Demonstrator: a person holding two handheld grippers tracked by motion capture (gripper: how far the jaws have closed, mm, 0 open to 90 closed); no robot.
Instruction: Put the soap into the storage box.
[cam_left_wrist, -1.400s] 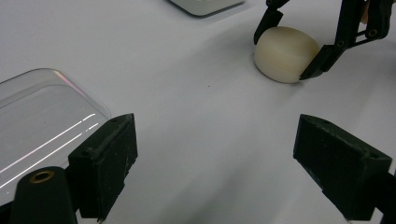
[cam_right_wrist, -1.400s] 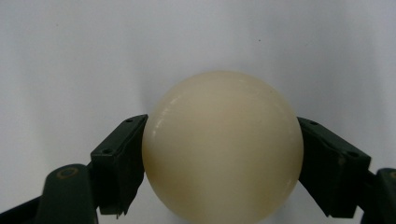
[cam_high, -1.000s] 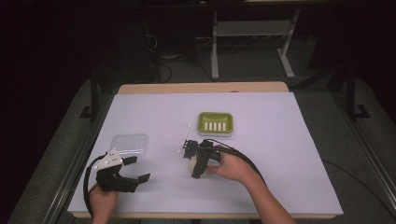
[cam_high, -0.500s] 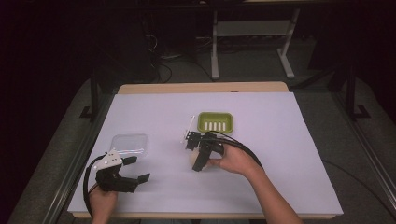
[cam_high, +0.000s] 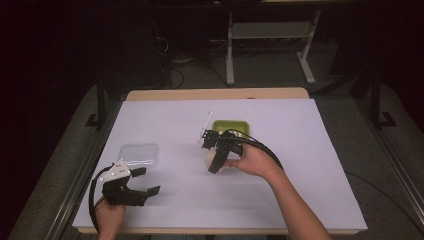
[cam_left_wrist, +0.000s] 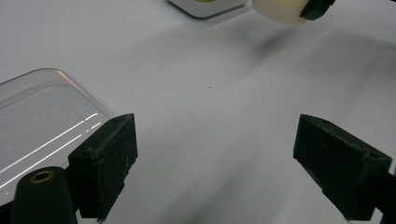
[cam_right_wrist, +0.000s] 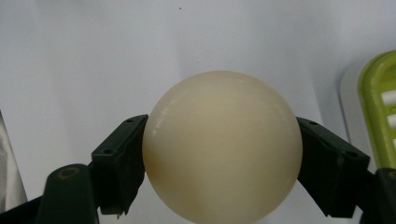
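Note:
My right gripper (cam_high: 216, 161) is shut on a cream-white ball (cam_high: 210, 159) near the middle of the white table, just in front of a green tray (cam_high: 231, 128). In the right gripper view the ball (cam_right_wrist: 222, 144) sits squeezed between both black jaws of the right gripper (cam_right_wrist: 224, 162), with the green tray (cam_right_wrist: 379, 116) at the right edge. My left gripper (cam_high: 146, 181) rests open at the front left, beside a clear plastic container (cam_high: 139, 154). From the left gripper view, the left gripper (cam_left_wrist: 219, 154) stands wide open with nothing between its jaws, and the clear container (cam_left_wrist: 37, 126) is at its left.
The table is covered by a white sheet (cam_high: 300, 150), with a wooden edge (cam_high: 215, 94) at the back. Dark floor and a metal stand (cam_high: 270, 45) lie beyond. The ball (cam_left_wrist: 278, 10) and the tray's corner (cam_left_wrist: 205, 5) appear far off in the left gripper view.
The right gripper has carried the ball a little farther from the person, toward the green tray. The left gripper has stayed put and open.

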